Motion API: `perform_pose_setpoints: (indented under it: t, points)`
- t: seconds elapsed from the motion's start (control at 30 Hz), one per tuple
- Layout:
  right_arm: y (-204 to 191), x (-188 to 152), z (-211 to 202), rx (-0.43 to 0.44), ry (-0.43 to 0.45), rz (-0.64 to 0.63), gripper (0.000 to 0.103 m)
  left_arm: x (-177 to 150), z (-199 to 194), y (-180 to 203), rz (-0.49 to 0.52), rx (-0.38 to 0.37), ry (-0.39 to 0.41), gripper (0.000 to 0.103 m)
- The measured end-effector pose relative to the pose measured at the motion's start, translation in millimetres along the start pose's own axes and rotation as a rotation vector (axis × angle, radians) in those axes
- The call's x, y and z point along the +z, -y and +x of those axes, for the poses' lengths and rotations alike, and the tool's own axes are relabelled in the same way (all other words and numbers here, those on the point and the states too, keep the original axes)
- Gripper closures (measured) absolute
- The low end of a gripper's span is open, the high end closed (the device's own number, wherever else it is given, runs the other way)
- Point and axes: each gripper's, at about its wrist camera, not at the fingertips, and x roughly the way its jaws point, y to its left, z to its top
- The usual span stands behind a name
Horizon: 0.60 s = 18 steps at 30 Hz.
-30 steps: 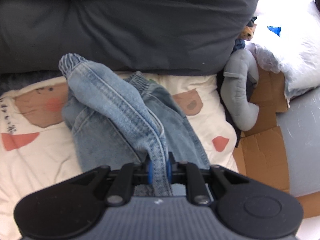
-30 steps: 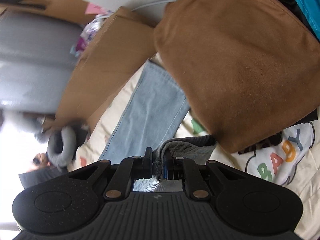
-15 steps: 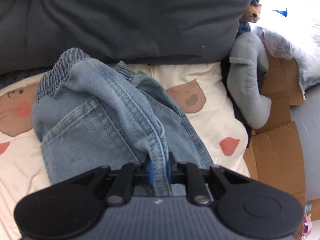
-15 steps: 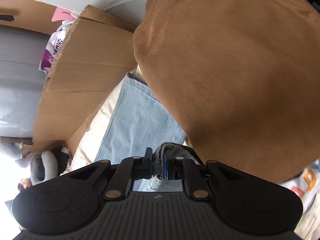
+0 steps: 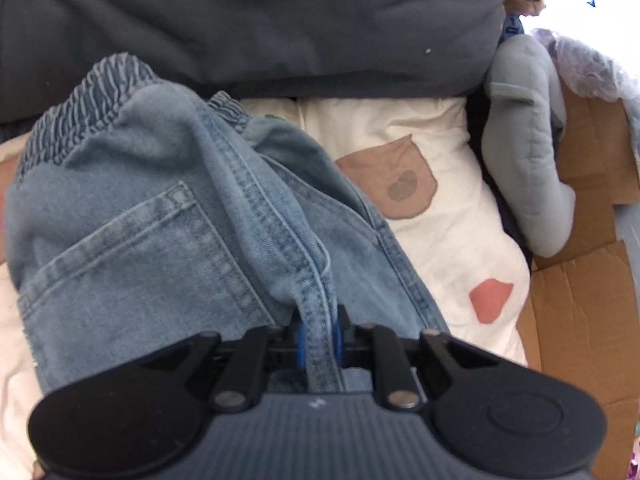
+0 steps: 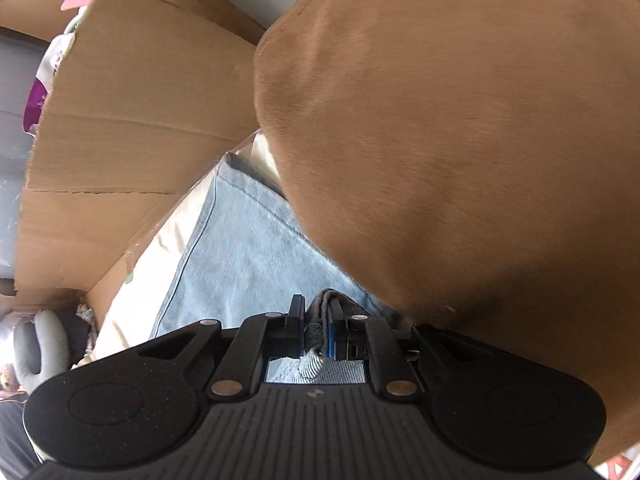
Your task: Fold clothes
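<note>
Light blue jeans (image 5: 152,232) lie bunched on a cream printed bedsheet (image 5: 420,184), with the elastic waistband at the upper left and a back pocket facing up. My left gripper (image 5: 319,322) is shut on a thick seam of the jeans. In the right wrist view a flat leg of the jeans (image 6: 248,256) stretches away over the sheet. There my right gripper (image 6: 318,320) is shut on a folded edge of the denim, close under a big brown cushion (image 6: 460,140).
A dark grey pillow (image 5: 260,20) runs along the far side of the bed. A grey neck pillow (image 5: 524,148) and flattened cardboard (image 5: 580,300) lie at the right. A cardboard box (image 6: 132,128) stands left of the brown cushion.
Both grippers have sunk toward the bed with the jeans in them. The waistband has settled lower and spread out, and the brown cushion now fills much more of the right wrist view.
</note>
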Motion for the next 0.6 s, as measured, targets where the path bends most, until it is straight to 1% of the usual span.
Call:
perform_pose_setpoints:
  t: [0.1, 0.23, 0.37, 0.4, 0.43, 0.47, 0.5, 0.53, 0.57, 0.6]
  points:
    - [-7.0, -0.3, 6.4, -0.015, 0.025, 0.006, 0.093, 0.5, 4.9, 0.4, -0.002, 0.002, 0.002, 0.089]
    - [-22.2, -2.0, 2.8, -0.011, 0.085, 0.013, 0.093, 3.1, 6.3, 2.0, -0.003, -0.002, 0.006, 0.089]
    - [-34.5, 6.0, 2.9, -0.032, 0.145, 0.007, 0.094, 6.4, 8.9, 5.6, -0.001, -0.009, 0.010, 0.089]
    - [-36.3, 9.0, 3.8, -0.041, 0.159, 0.010, 0.096, 6.7, 10.0, 6.7, -0.002, -0.009, 0.012, 0.089]
    - [-37.1, 12.5, 5.2, -0.053, 0.170, 0.015, 0.103, 6.9, 11.1, 7.9, -0.002, -0.010, 0.014, 0.089]
    - [-37.9, 16.1, 6.5, -0.065, 0.181, 0.020, 0.103, 7.2, 12.2, 9.0, -0.003, -0.010, 0.016, 0.089]
    - [-38.4, 19.5, 9.2, -0.069, 0.177, 0.021, 0.103, 6.7, 14.0, 9.8, 0.003, -0.005, 0.014, 0.089]
    - [-38.7, 22.1, 14.7, -0.056, 0.143, 0.012, 0.103, 6.2, 16.7, 10.5, 0.017, 0.003, 0.010, 0.089]
    - [-39.6, 23.2, 19.4, -0.049, 0.110, -0.009, 0.103, 5.8, 19.0, 10.5, 0.028, 0.007, 0.006, 0.089]
    - [-42.0, 22.5, 20.5, -0.064, 0.104, -0.043, 0.103, 5.5, 21.1, 10.4, 0.038, 0.011, 0.002, 0.089]
